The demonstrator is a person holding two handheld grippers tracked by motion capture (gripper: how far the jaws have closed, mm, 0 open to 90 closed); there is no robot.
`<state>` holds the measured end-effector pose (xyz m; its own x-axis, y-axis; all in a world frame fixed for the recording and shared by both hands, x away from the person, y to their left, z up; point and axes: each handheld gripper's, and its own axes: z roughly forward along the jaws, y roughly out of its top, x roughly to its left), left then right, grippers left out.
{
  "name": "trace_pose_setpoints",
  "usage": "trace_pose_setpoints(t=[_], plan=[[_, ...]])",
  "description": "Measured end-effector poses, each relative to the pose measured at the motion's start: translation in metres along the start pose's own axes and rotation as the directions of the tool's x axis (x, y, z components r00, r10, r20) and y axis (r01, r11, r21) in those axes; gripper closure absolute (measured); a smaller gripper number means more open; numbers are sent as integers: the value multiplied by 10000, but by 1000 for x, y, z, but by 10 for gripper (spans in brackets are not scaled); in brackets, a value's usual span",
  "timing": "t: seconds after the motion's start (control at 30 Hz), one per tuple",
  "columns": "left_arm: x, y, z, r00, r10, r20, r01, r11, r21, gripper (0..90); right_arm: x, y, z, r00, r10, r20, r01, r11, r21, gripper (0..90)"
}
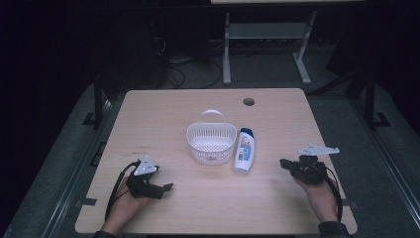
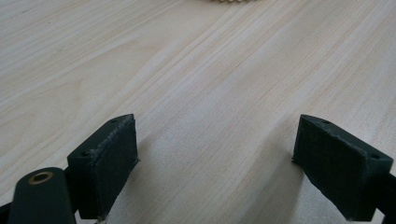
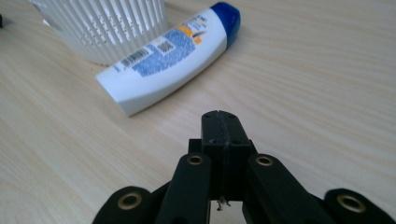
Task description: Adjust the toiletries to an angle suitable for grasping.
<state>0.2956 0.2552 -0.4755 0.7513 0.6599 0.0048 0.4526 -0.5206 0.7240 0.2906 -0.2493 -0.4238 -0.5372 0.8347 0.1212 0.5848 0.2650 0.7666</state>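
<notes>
A white bottle with a blue cap (image 1: pixel 244 149) lies on its side on the wooden table (image 1: pixel 277 114), just right of a white slatted basket (image 1: pixel 211 143) with a handle. In the right gripper view the bottle (image 3: pixel 163 58) lies ahead and to the left, against the basket (image 3: pixel 102 23). My right gripper (image 3: pixel 219 119) is shut, pads pressed together with nothing between them; it sits right of the bottle (image 1: pixel 285 163). My left gripper (image 1: pixel 166 187) rests near the front left, jaws wide apart over bare wood (image 2: pixel 215 154).
A round cable hole (image 1: pixel 248 101) is at the table's far right. Beyond the table stand a metal desk frame (image 1: pixel 227 49) and loose cables (image 1: pixel 178 69) on a dark floor. Bare tabletop lies between the two grippers.
</notes>
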Motion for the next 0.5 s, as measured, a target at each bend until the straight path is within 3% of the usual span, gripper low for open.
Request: trace_pose_setpoints(t=[0.5], plan=[[0,0,0,10000,-25,8,25,10000,13,127,1,37,10,9996,-217,-153,214,9996,-209,897]])
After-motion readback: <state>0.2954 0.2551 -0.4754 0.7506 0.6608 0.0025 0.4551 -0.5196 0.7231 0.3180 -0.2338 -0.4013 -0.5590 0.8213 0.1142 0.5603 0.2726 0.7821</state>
